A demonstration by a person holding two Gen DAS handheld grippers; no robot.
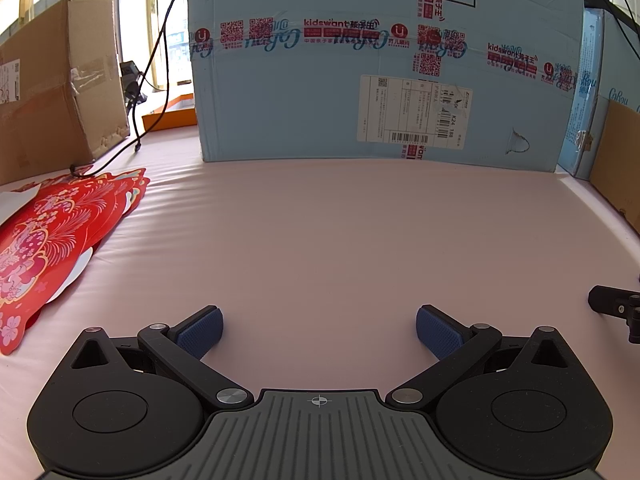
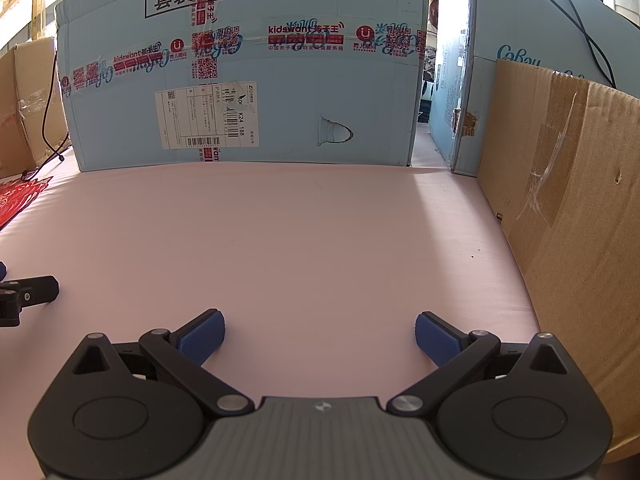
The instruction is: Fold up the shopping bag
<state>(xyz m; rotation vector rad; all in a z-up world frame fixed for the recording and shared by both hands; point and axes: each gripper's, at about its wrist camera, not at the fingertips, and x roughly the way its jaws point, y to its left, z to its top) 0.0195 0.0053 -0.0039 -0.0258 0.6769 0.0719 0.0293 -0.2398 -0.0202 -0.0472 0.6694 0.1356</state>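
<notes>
A red shopping bag [image 1: 52, 236] with pink flower print lies flat at the left of the pink table; only its corner [image 2: 20, 196] shows in the right wrist view. My left gripper [image 1: 319, 330] hovers low over bare table to the right of the bag, open, nothing between its blue pads [image 1: 202, 332]. My right gripper [image 2: 319, 336] is also open and empty over bare table, further right. A black part of the right gripper [image 1: 616, 308] shows at the left view's right edge, and part of the left gripper [image 2: 24, 296] at the right view's left edge.
A large light-blue carton [image 1: 380, 60] stands across the back of the pink table [image 1: 320, 232]. A brown box [image 1: 56, 80] sits back left with black cables [image 1: 156, 60] beside it. Another brown cardboard box [image 2: 568, 200] walls the right side, with a second blue carton [image 2: 460, 92] behind it.
</notes>
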